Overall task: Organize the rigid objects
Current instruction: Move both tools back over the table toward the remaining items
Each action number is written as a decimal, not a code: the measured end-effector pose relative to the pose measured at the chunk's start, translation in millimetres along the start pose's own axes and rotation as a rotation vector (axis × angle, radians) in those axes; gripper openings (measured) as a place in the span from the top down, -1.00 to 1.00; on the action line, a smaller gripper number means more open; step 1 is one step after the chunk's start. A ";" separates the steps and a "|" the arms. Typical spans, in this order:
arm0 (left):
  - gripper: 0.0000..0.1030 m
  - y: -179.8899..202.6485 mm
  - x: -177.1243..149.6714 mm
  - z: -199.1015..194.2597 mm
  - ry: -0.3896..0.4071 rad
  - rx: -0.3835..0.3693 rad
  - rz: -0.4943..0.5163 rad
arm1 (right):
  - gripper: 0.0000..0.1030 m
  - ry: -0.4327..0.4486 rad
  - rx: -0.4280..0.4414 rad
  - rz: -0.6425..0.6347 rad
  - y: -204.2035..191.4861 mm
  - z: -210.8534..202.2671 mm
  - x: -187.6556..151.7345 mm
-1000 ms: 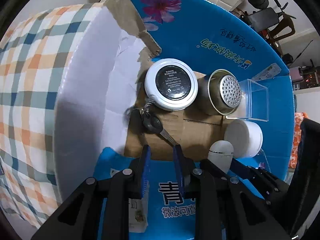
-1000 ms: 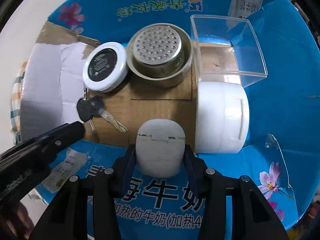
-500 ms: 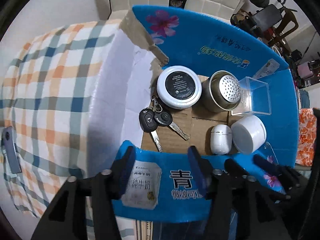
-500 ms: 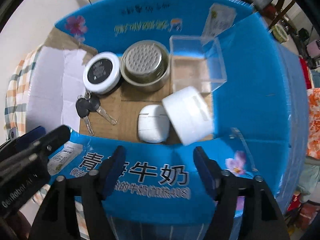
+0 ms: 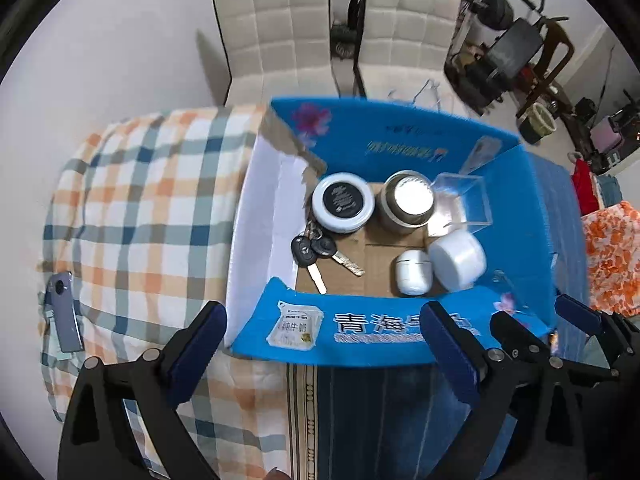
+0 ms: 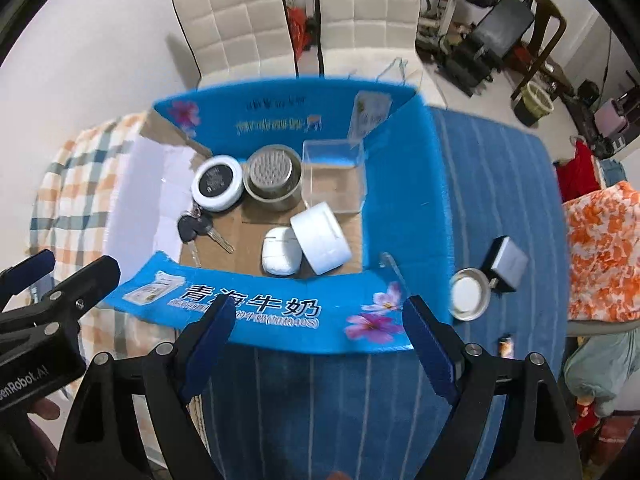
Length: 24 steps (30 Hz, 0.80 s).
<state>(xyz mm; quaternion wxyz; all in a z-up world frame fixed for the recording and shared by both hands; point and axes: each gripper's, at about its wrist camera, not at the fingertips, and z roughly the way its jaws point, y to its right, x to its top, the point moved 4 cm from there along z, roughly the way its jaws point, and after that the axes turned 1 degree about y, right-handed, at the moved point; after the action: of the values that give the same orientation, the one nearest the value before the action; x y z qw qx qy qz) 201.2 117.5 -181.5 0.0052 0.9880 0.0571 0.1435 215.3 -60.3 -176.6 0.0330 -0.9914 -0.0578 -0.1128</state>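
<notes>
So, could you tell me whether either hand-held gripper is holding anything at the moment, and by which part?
Nothing is held. The left hand-held gripper and the right hand-held gripper both have open, empty jaws, which have just been opening.

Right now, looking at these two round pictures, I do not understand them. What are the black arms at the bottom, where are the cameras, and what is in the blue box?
A person holds one claw in each hand, and each claw carries a fisheye camera looking along its fingers. One picture is from the left claw, the other from the right claw. Both have just been opening and hold nothing. Below is a blue cardboard box. Inside lie keys, a round white tin, a metal strainer cup, a clear plastic box, a white jar and a small white case.
</notes>
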 end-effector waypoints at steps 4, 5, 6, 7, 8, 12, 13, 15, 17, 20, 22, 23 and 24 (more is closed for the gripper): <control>-0.92 7.2 -1.2 -37.8 0.067 -0.006 0.006 | -0.70 0.061 0.015 -0.002 7.3 -44.7 -5.4; -0.92 8.9 -1.9 -48.3 0.088 -0.007 0.009 | -0.70 0.073 0.022 -0.003 8.2 -54.7 -6.3; -0.92 10.6 -2.5 -55.7 0.100 -0.011 0.010 | -0.70 0.087 0.030 -0.003 8.8 -64.6 -7.4; -0.92 12.4 -3.1 -63.0 0.109 -0.014 0.011 | -0.70 0.095 0.037 -0.003 9.3 -71.3 -8.4; -0.92 15.1 -4.1 -72.3 0.121 -0.013 0.016 | -0.70 0.101 0.045 -0.004 9.9 -78.2 -9.5; -0.92 24.3 -6.3 -92.7 0.153 -0.011 0.036 | -0.70 0.130 0.083 -0.004 11.8 -104.7 -14.6; -0.92 27.4 -6.5 -96.7 0.159 -0.011 0.042 | -0.70 0.135 0.090 -0.003 12.1 -108.4 -15.5; -0.92 32.5 -7.7 -101.6 0.167 -0.015 0.045 | -0.70 0.141 0.102 0.001 16.0 -114.3 -18.1; -0.92 39.0 -8.8 -103.7 0.171 -0.020 0.050 | -0.70 0.134 0.110 0.020 24.5 -113.9 -21.0; -0.92 57.8 -10.8 -100.3 0.170 -0.033 0.074 | -0.70 0.121 0.092 0.066 53.2 -107.3 -29.2; -0.92 73.7 -12.9 -92.2 0.156 -0.046 0.100 | -0.70 0.099 0.063 0.112 81.6 -95.2 -37.1; -0.92 89.0 -14.4 -84.0 0.146 -0.059 0.124 | -0.70 0.086 0.041 0.141 99.0 -87.7 -42.6; -0.92 99.9 -16.2 -77.6 0.137 -0.063 0.140 | -0.70 0.069 0.011 0.176 121.7 -78.5 -48.8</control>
<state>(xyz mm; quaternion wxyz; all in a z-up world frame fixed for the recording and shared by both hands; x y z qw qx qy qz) 174.9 16.0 -109.0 0.0223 0.9768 -0.0162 0.2125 165.6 -192.2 -117.8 0.0502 -0.9879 0.0303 -0.1434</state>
